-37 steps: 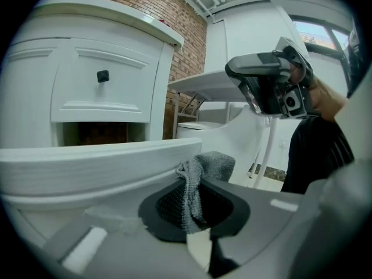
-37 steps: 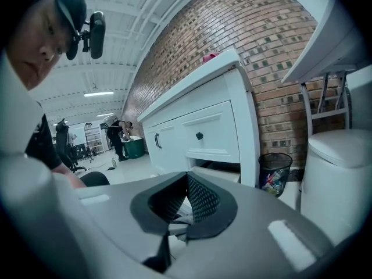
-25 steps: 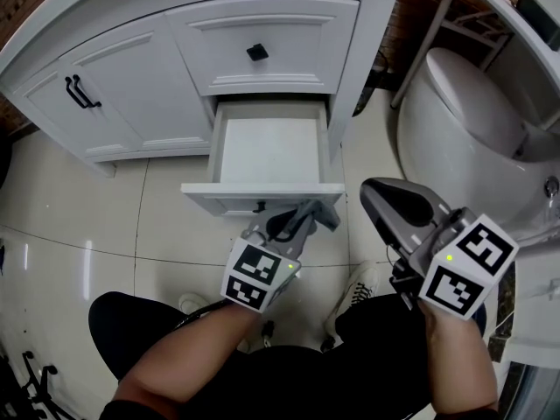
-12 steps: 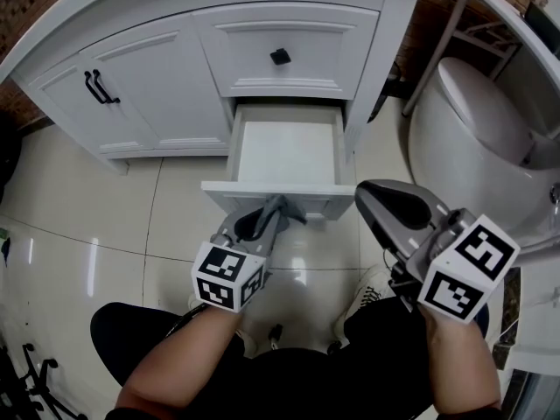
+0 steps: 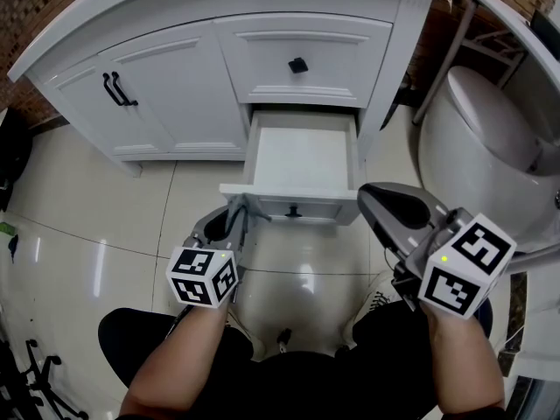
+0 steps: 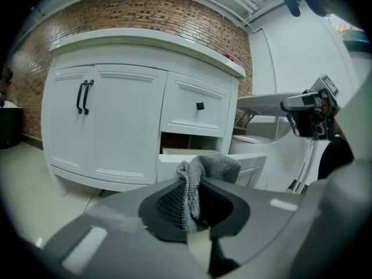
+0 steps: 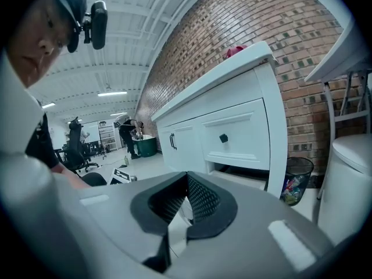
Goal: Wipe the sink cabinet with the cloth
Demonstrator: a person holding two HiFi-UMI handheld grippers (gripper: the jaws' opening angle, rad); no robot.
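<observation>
The white sink cabinet stands ahead with its lower drawer pulled open and bare inside. My left gripper is shut on a grey cloth just in front of the drawer's left front corner. In the left gripper view the cloth bunches up between the jaws, with the cabinet beyond. My right gripper is held to the right of the drawer front, jaws shut with nothing between them. The right gripper view shows the cabinet from its right side.
A white toilet stands right of the cabinet, and a wire waste bin sits by the brick wall. The cabinet doors carry black handles and the upper drawer a black knob. The glossy tile floor lies to the left.
My left gripper with the cloth has moved left along the drawer front, from near its middle to its left corner. The right gripper has barely moved.
</observation>
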